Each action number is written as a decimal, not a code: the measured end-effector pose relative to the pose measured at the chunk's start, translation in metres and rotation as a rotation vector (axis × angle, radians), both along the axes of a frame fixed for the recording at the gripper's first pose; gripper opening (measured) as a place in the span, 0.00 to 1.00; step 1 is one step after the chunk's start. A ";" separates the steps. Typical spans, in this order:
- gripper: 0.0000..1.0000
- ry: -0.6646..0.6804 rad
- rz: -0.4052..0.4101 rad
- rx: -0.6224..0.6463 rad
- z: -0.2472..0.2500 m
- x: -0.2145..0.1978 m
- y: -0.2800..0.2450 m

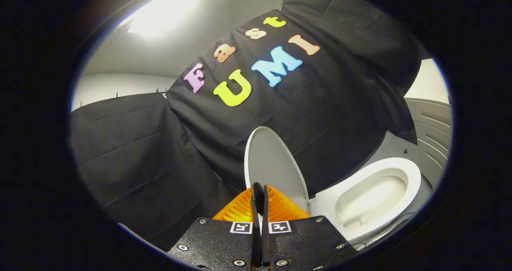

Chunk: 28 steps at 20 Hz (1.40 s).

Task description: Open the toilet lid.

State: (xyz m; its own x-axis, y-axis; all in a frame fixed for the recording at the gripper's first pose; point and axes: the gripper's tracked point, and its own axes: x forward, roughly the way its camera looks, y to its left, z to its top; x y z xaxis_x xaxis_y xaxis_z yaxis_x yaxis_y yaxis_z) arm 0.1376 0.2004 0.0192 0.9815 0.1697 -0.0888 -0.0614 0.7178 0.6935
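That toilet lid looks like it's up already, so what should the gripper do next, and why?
Probably ease the gripper back. The toilet lid stands raised beside the open bowl, just beyond the fingers, which are closed together with nothing visibly between them.

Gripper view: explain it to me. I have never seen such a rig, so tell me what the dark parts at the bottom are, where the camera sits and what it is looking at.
The camera rides on a hand-held two-finger tool and looks forward along its fingers, the parts rising from the bottom. They are closed together, and nothing can be seen between them. Just beyond them stands the toilet lid, raised upright against the black cloth wall. Beside it the open toilet bowl shows its white rim and hollow. A bright ceiling light shines above.
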 end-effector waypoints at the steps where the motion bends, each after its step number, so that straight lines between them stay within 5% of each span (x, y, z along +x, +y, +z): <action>1: 0.00 -0.001 0.006 -0.011 0.002 0.000 0.006; 28: 0.00 -0.063 0.184 -0.091 0.011 0.018 0.154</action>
State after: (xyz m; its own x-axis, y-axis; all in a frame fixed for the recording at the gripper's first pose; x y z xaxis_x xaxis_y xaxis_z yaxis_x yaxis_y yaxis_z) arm 0.1551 0.3541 0.0298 0.9387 0.3408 -0.0517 -0.2382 0.7498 0.6172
